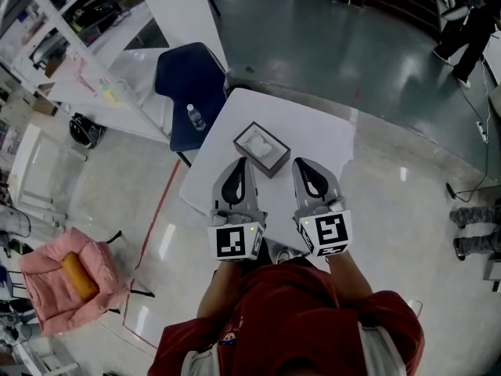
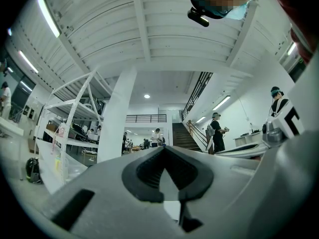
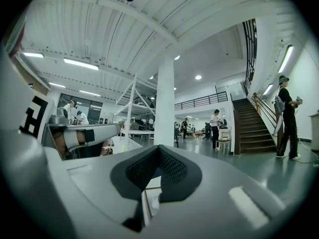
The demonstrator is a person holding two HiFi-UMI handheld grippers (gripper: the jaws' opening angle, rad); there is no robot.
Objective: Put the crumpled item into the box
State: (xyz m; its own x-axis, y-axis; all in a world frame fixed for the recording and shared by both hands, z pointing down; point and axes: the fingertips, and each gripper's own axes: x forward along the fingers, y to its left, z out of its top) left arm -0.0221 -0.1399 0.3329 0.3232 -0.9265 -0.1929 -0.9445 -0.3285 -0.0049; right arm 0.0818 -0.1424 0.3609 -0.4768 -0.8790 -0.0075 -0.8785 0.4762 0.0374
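A small dark box (image 1: 274,163) stands near the middle of the white table (image 1: 313,131). Something white and crumpled (image 1: 257,144) lies inside it. Both grippers hover side by side over the table's near edge, tips pointing at the box. My left gripper (image 1: 238,164) sits just short of the box's near left side, my right gripper (image 1: 302,164) just to its right. In the left gripper view the jaws (image 2: 164,150) meet with nothing between them. It is the same in the right gripper view (image 3: 158,149): jaws together, empty.
A blue chair (image 1: 188,77) with a water bottle (image 1: 196,117) on it stands at the table's far left corner. A pink armchair (image 1: 59,284) sits on the floor at the left. People stand by a staircase (image 3: 254,128) and a white pillar (image 3: 164,103) in the hall.
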